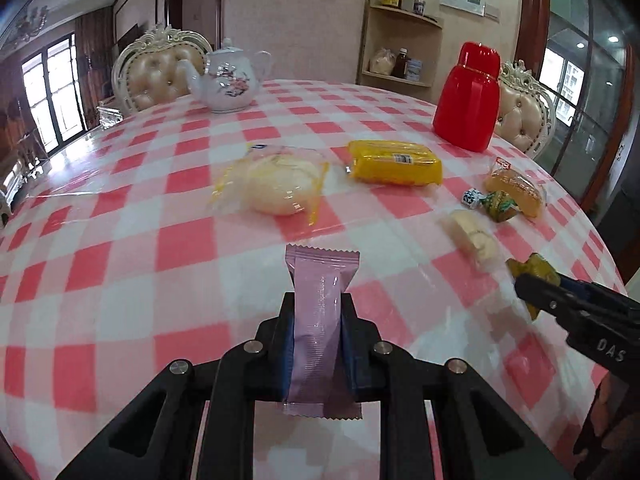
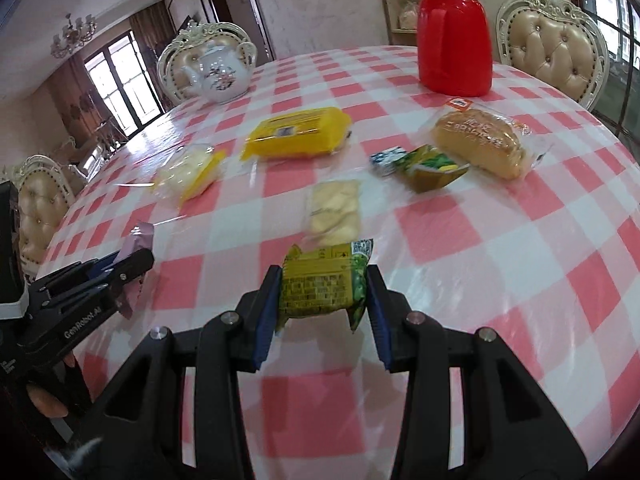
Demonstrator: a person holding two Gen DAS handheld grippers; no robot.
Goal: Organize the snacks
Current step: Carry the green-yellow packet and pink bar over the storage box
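Note:
My left gripper point(image 1: 318, 304) is shut on a pale purple snack packet point(image 1: 320, 320) that stands upright between its pads, above the checked tablecloth. In the right wrist view that gripper point(image 2: 136, 264) shows at the left with the purple packet point(image 2: 140, 240). My right gripper point(image 2: 324, 280) is shut on a green-yellow snack packet point(image 2: 324, 284); the left wrist view catches it point(image 1: 524, 284) at the right edge with the packet point(image 1: 536, 268). On the cloth lie a yellow box point(image 1: 394, 162), a clear-wrapped pale bun point(image 1: 276, 184), a wrapped bread roll point(image 2: 480, 144), a small cracker pack point(image 2: 334, 212) and two small sweets packets point(image 2: 424, 164).
A white flowered teapot point(image 1: 228, 80) stands at the far left of the table point(image 1: 120, 260) and a red thermos point(image 1: 468, 96) at the far right. Cream padded chairs point(image 2: 552, 44) ring the table. A corner shelf point(image 1: 400, 44) sits behind. A person's fingers point(image 2: 44, 400) hold the left gripper.

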